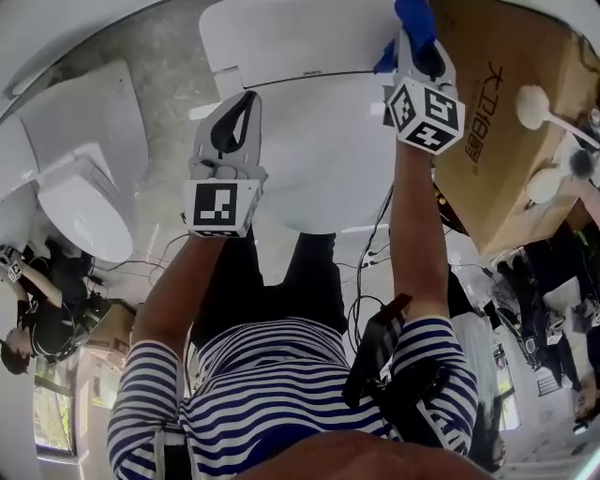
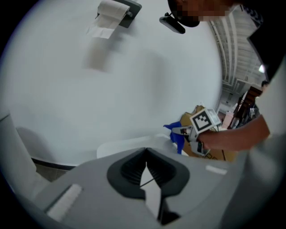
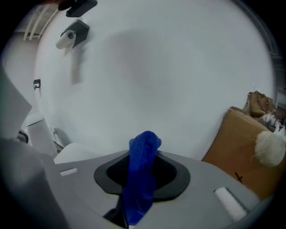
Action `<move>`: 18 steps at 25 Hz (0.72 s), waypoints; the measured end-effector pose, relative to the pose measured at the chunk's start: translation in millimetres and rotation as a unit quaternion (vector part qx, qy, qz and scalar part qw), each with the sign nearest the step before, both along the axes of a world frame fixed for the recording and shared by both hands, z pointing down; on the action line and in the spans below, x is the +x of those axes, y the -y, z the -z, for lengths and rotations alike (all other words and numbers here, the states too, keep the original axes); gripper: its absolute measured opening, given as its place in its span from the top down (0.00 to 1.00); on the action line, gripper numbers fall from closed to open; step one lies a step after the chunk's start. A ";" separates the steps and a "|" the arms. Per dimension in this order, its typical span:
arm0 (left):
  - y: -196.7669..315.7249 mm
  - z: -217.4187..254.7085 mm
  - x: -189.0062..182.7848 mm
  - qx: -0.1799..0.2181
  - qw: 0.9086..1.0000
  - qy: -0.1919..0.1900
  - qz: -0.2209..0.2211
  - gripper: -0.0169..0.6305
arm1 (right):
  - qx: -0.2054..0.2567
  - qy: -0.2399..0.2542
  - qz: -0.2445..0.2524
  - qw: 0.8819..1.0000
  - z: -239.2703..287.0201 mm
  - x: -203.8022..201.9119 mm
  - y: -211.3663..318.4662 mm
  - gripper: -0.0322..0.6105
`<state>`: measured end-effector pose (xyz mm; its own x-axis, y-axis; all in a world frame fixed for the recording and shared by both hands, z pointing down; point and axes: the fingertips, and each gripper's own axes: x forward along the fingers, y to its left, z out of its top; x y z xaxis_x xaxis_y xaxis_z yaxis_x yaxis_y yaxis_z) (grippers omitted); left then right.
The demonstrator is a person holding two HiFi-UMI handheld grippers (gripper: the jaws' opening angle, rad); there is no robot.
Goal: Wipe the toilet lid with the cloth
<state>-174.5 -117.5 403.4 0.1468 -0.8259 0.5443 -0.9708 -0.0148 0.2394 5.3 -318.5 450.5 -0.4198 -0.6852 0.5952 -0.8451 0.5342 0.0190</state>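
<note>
Head view: the white toilet lid [image 1: 319, 141] lies shut at upper centre, its sides partly covered by both tools. The right tool [image 1: 418, 52], at the top edge, grips the blue cloth [image 1: 412, 17], which the frame cuts off. Printed characters on the cardboard box [image 1: 506, 122] are skewed, not surely readable.

Left gripper view: the left tool [image 2: 146, 156] is clenched on nothing.

Right gripper view: the cloth stands upright between the jaws, long axis vertical.

Count: 2 toilets, centre toilet [image 1: 309, 141] and left toilet [image 1: 80, 187]. 1 cloth [image 1: 412, 21]. 2 tools, left tool [image 1: 246, 101] and right tool [image 1: 418, 52]. 1 box [image 1: 506, 122]. 1 paper roll [image 2: 109, 11]. Persons: operator [image 1: 281, 375] plus at least 1 bystander [image 1: 45, 309].
</note>
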 end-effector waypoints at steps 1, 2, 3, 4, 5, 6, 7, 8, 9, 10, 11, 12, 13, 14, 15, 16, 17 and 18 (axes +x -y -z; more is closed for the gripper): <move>-1.5 -0.9 -2.9 -0.001 1.000 -0.001 0.000 0.97 | 0.000 -0.008 -0.001 1.000 -5.1 0.0 5.6 0.78; -2.6 -1.8 -6.1 -0.002 1.000 -0.002 0.001 0.97 | -0.002 -0.016 0.001 1.000 -10.9 -1.3 9.7 0.78; -3.4 -2.7 -9.5 -0.002 1.000 -0.003 0.001 0.97 | -0.004 -0.025 0.005 1.000 -17.2 -3.6 12.7 0.78; -3.7 -3.3 -13.1 -0.001 1.000 -0.004 0.002 0.97 | -0.007 -0.033 0.010 0.999 -23.5 -6.3 14.8 0.78; -3.5 -3.7 -16.8 0.000 1.000 -0.004 0.003 0.97 | -0.011 -0.040 0.015 0.999 -29.4 -9.2 16.5 0.78; -2.9 -4.0 -20.3 0.002 1.000 -0.004 0.004 0.97 | -0.015 -0.046 0.019 0.999 -34.7 -12.0 18.0 0.78; -2.3 -4.5 -23.6 0.003 1.000 -0.004 0.006 0.97 | -0.018 -0.051 0.022 0.998 -39.3 -14.5 19.3 0.78; -2.1 -5.3 -26.6 0.002 1.000 -0.005 0.007 0.97 | -0.022 -0.056 0.025 0.998 -43.5 -16.7 20.3 0.78; -2.6 -6.5 -29.2 0.000 1.000 -0.007 0.008 0.97 | -0.026 -0.061 0.027 0.997 -47.7 -18.3 20.9 0.78; -3.6 -7.7 -31.4 -0.003 1.000 -0.009 0.010 0.97 | -0.031 -0.066 0.028 0.997 -51.6 -19.3 21.2 0.78; -4.8 -8.5 -33.1 -0.004 1.000 -0.011 0.011 0.97 | -0.037 -0.070 0.027 0.996 -55.3 -19.7 21.3 0.78; -6.2 -8.8 -34.2 -0.006 1.000 -0.014 0.011 0.97 | -0.042 -0.073 0.027 0.996 -58.8 -19.8 21.6 0.78; -7.7 -8.5 -34.8 -0.009 1.000 -0.017 0.011 0.97 | -0.048 -0.074 0.025 0.996 -62.2 -19.9 22.1 0.78; -9.0 -8.0 -35.1 -0.011 1.000 -0.019 0.010 0.97 | -0.053 -0.074 0.025 0.996 -65.3 -20.1 22.8 0.78; -10.0 -7.7 -35.2 -0.011 1.000 -0.019 0.009 0.97 | -0.056 -0.074 0.025 0.995 -68.1 -20.5 23.6 0.78; -11.0 -7.9 -35.2 -0.012 1.000 -0.020 0.009 0.97 | -0.059 -0.075 0.025 0.995 -70.6 -21.0 24.3 0.78; -12.0 -8.8 -35.2 -0.013 1.000 -0.021 0.010 0.97 | -0.060 -0.077 0.027 0.995 -72.6 -21.4 24.5 0.78; -13.2 -10.2 -35.3 -0.014 1.000 -0.023 0.011 0.97 | -0.061 -0.079 0.027 0.995 -74.5 -22.0 24.0 0.78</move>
<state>-209.8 -104.3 413.6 0.1552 -0.8132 0.5610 -0.9585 0.0135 0.2846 -16.7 -342.5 525.0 -0.3492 -0.5830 0.7336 -0.8063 0.5858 0.0817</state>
